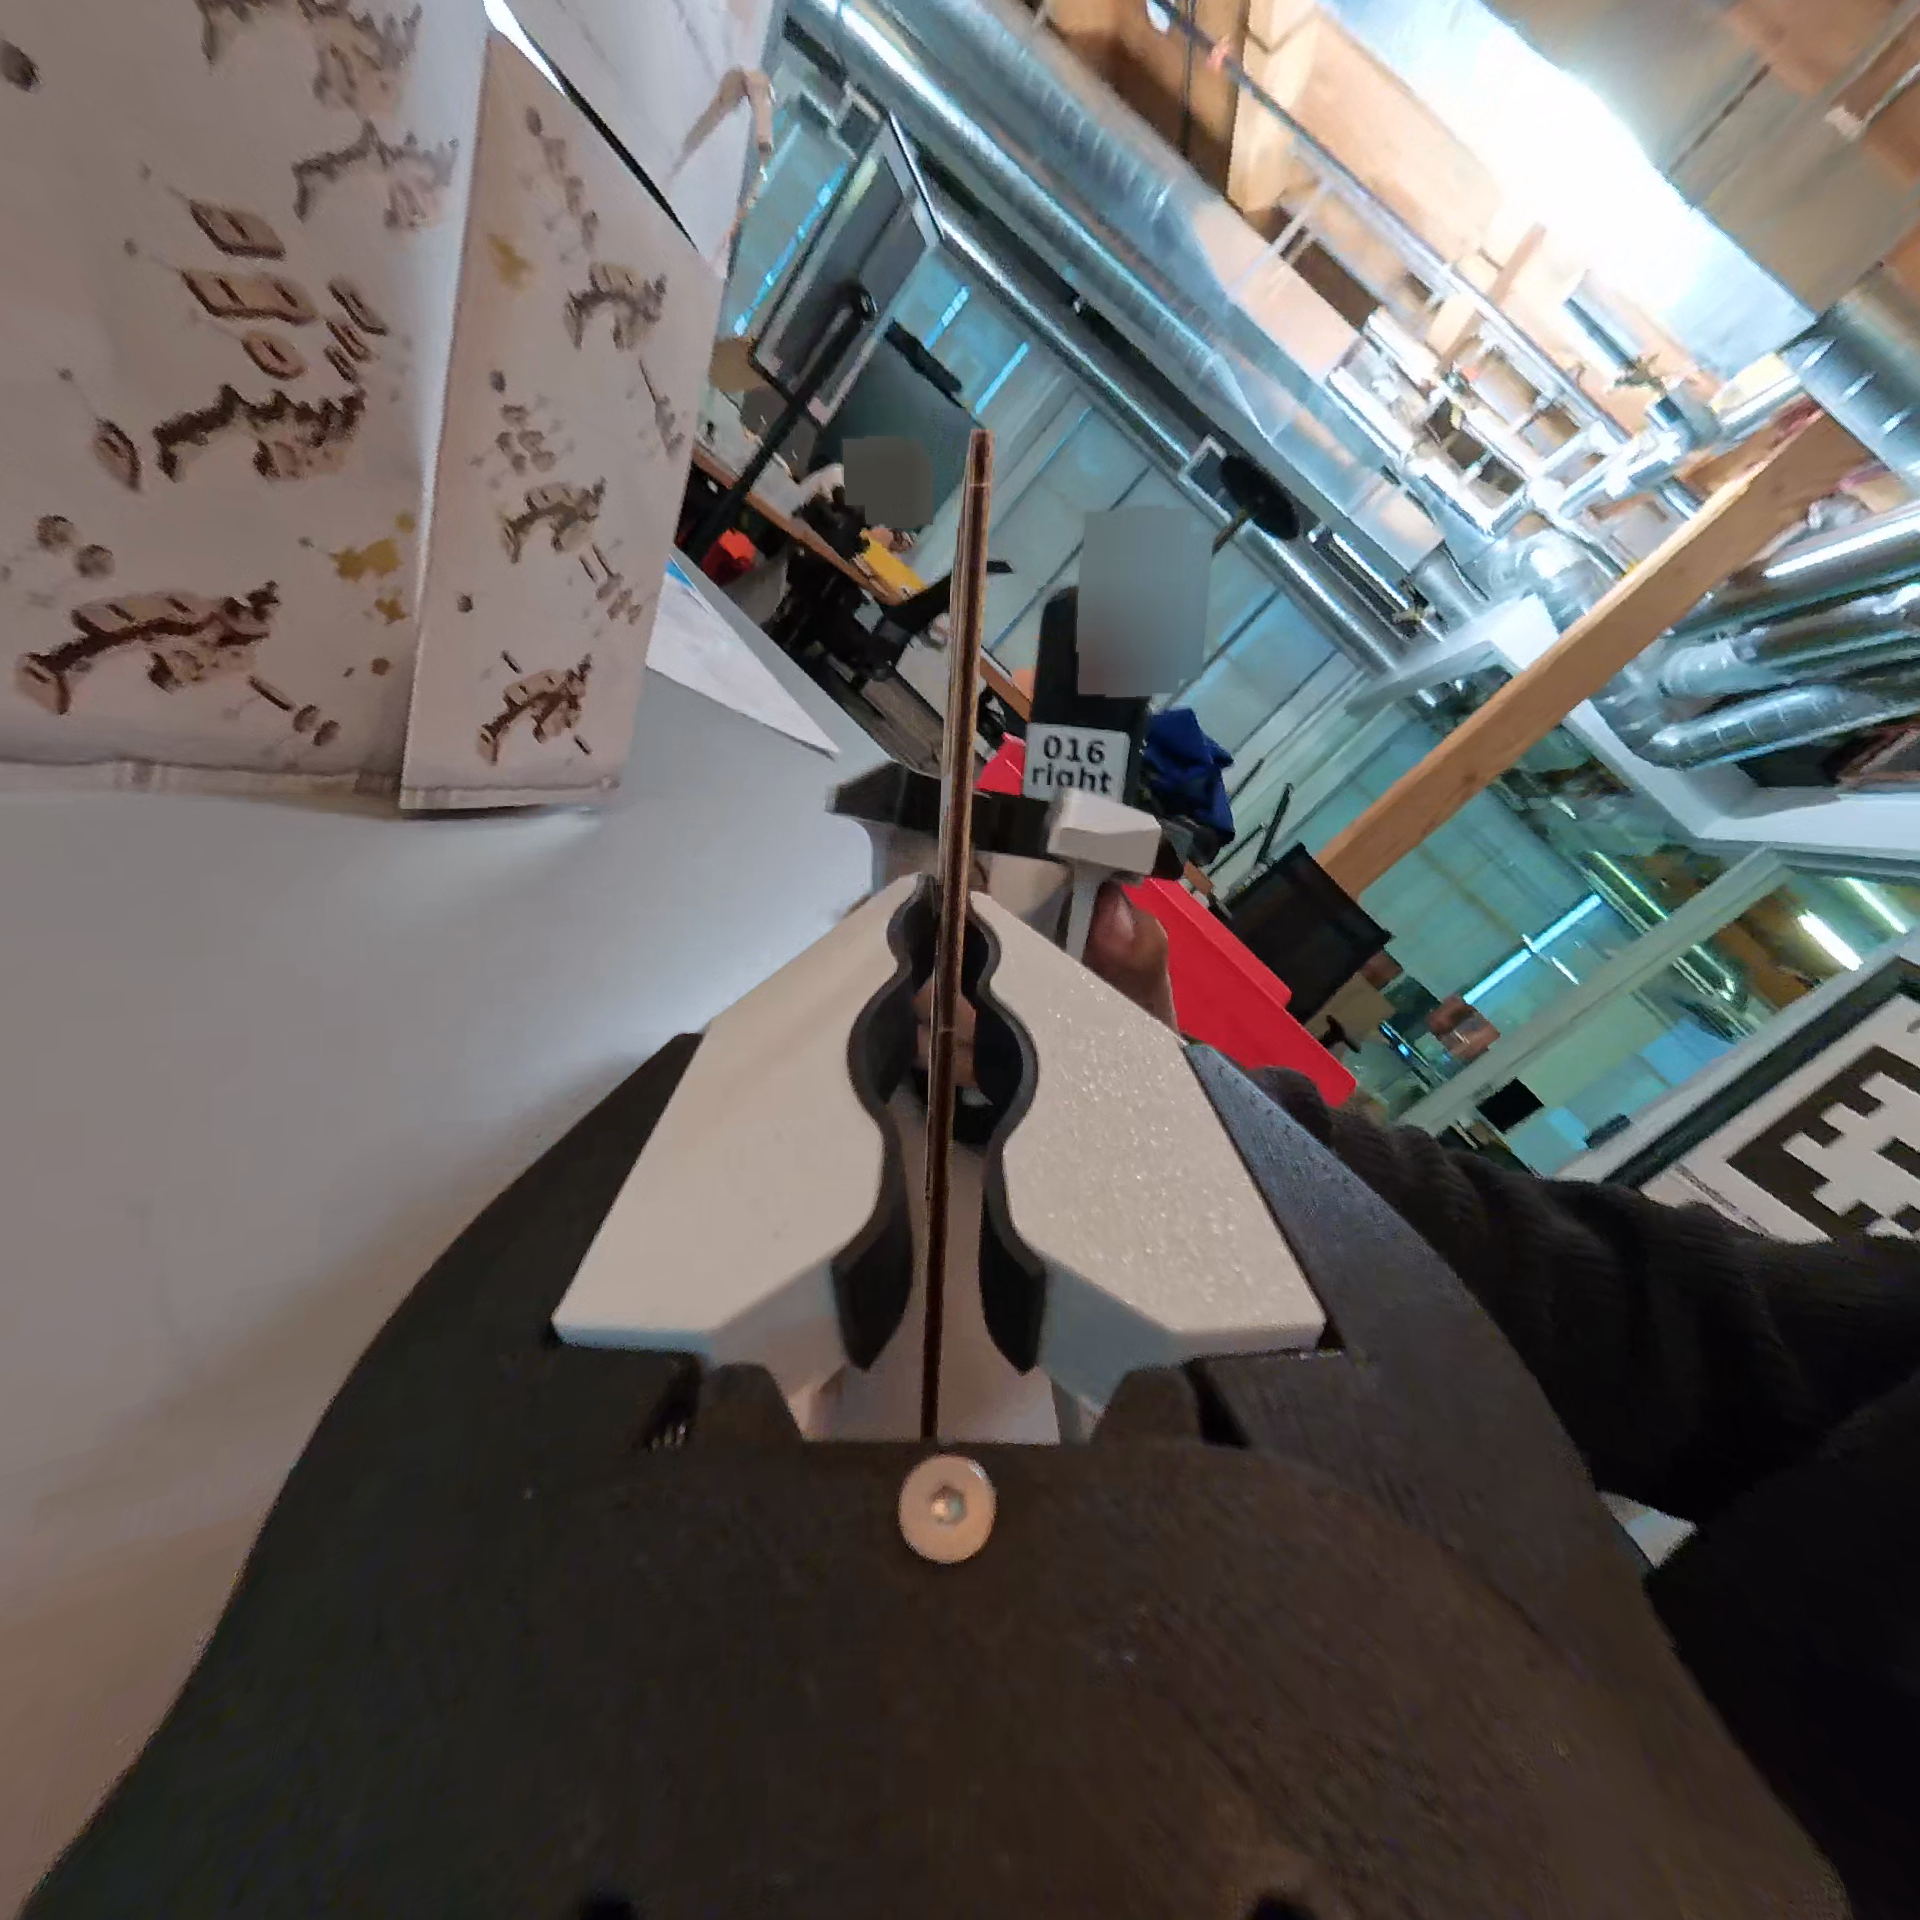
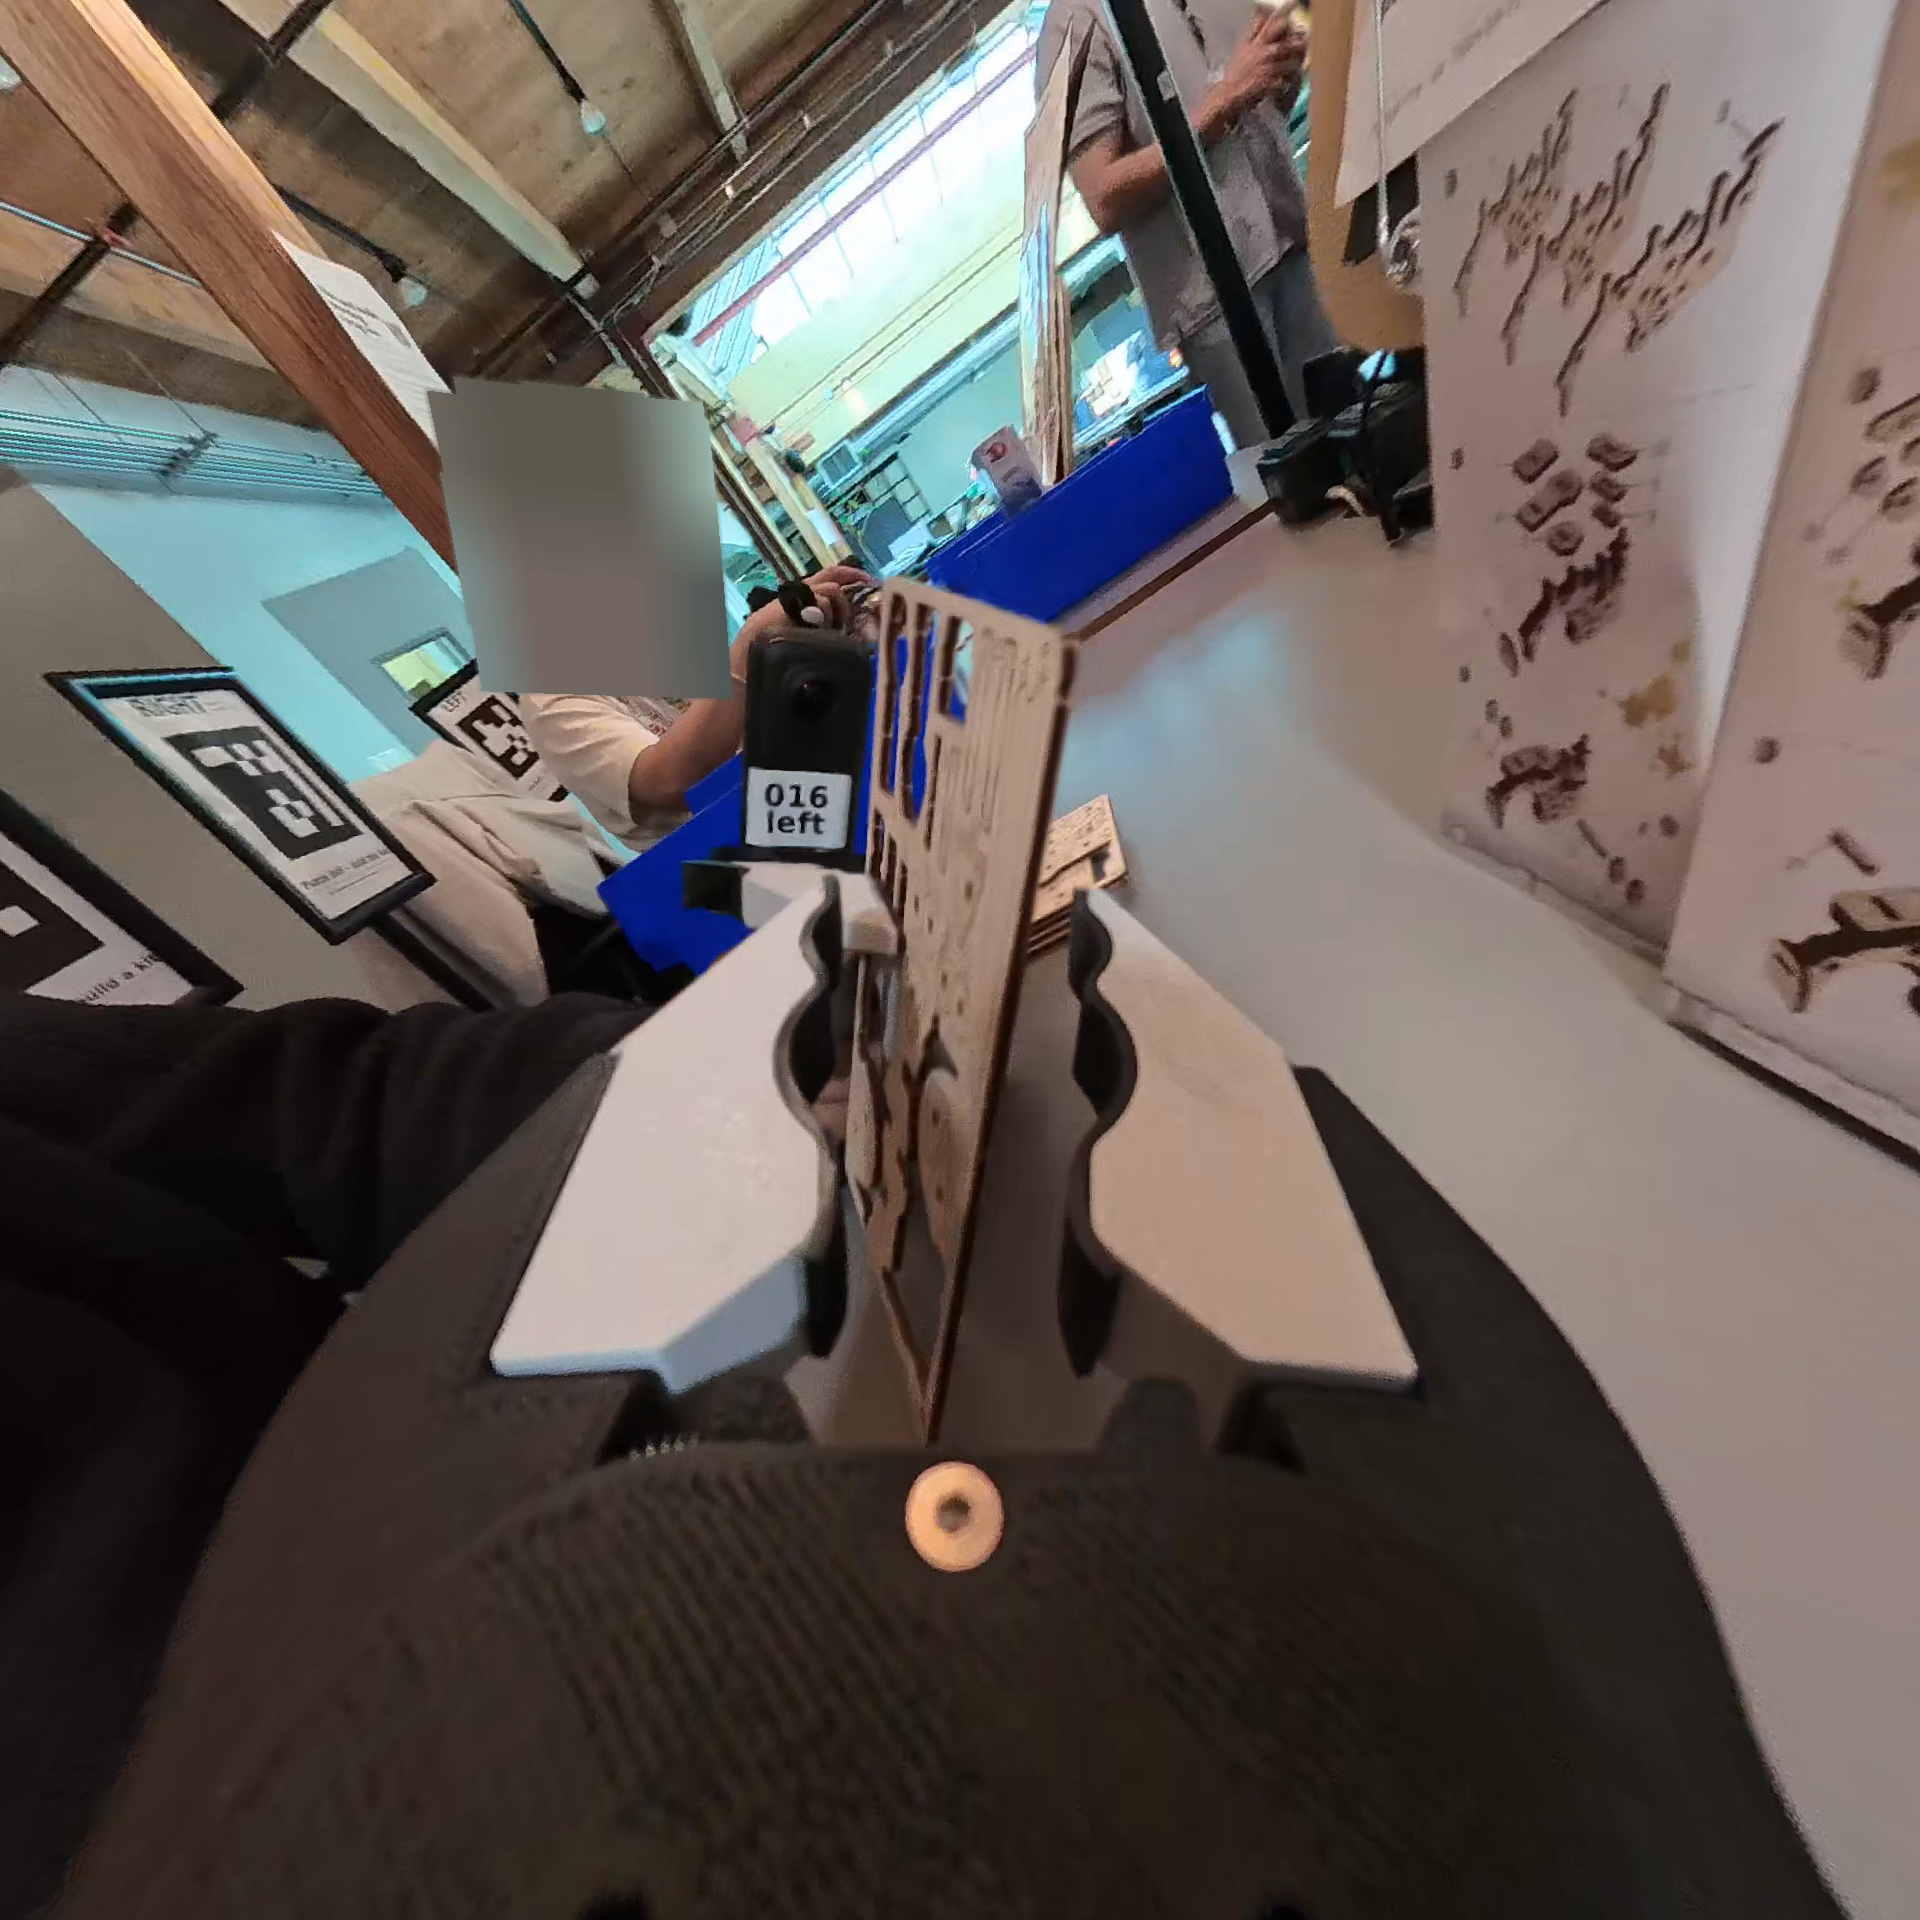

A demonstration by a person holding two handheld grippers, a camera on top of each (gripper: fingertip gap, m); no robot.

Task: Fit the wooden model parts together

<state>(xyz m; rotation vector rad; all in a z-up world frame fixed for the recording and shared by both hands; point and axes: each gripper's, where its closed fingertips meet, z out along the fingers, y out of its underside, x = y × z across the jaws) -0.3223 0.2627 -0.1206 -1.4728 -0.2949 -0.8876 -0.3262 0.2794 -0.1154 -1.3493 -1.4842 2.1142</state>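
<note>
One wooden parts sheet (image 1: 961, 831) is held above the bench (image 1: 260, 1039), edge-on between the left gripper (image 1: 951, 914) jaws, which are pinched shut on it. Its long axis runs forward along the fingers and past their tips. The right gripper (image 2: 971, 914) faces the left one; its jaws are spread, with the same sheet (image 2: 966, 883) standing between them, nearer the left finger. More cut sheets (image 2: 1075, 862) lie flat on the bench beyond.
</note>
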